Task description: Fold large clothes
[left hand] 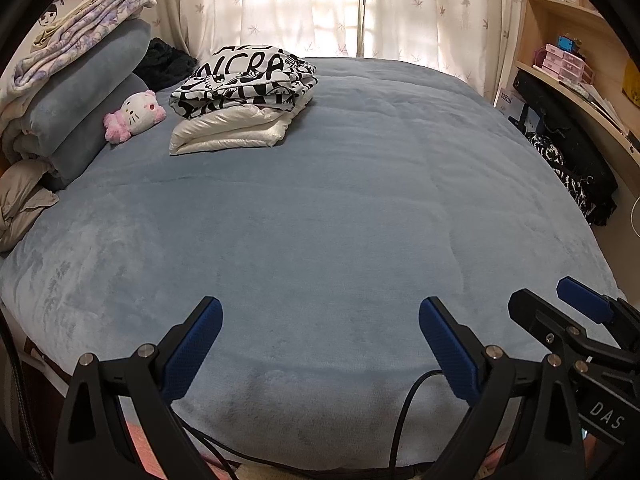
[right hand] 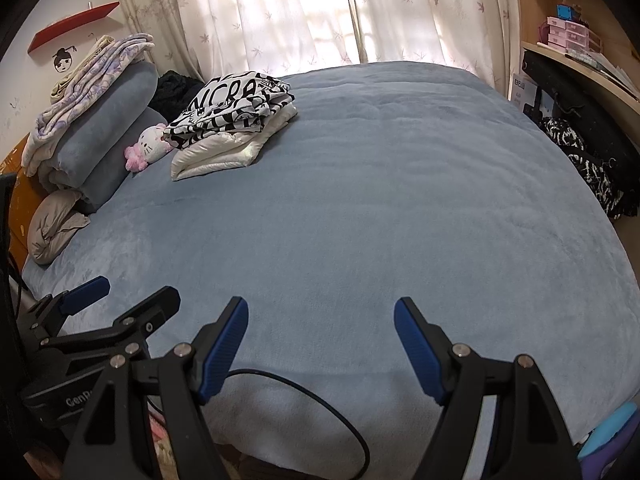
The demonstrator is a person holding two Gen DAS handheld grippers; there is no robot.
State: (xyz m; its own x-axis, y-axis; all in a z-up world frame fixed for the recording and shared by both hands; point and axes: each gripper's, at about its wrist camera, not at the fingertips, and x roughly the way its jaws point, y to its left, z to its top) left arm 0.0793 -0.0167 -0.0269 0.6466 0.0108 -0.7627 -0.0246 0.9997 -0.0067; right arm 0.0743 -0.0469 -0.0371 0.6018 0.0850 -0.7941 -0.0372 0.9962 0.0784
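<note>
1. Left gripper (left hand: pixel 320 312), black frame with blue ribbed pads: jaws spread wide, nothing between them; poised over the near edge of the bed; seen also from the right wrist view at lower left (right hand: pixel 124 292).
2. Right gripper (right hand: pixel 320 312), same black frame and blue pads: jaws wide apart, empty; side by side with the left gripper, above the near edge of the bed; its fingers show at the right of the left wrist view (left hand: pixel 552 300).
3. Bed with a plush blue-grey cover (left hand: pixel 340 208): the broad middle lies smooth and bare in front of both grippers.
4. Folded stack of large clothes: a black-and-white lettered garment (left hand: pixel 248 80) on top of a folded white padded garment (left hand: pixel 228 132); lies at the far left of the bed, well apart from both grippers; also in the right wrist view (right hand: pixel 232 108).
5. Pink-and-white plush cat toy (left hand: pixel 136 114): just left of the stack, against the rolled blue-grey bedding (left hand: pixel 88 92).
6. Lilac-patterned folded blanket (left hand: pixel 80 36): on top of the rolled bedding.
7. Crumpled beige cloth (left hand: pixel 24 200): at the bed's left edge, below the bedding.
8. Black cable (right hand: pixel 320 408): loops over the near edge of the bed below the grippers.
9. Pale floral curtains (left hand: pixel 320 4): behind the bed, backlit.
10. Wooden shelves (left hand: pixel 568 28): to the right; pink boxes on one shelf.
</note>
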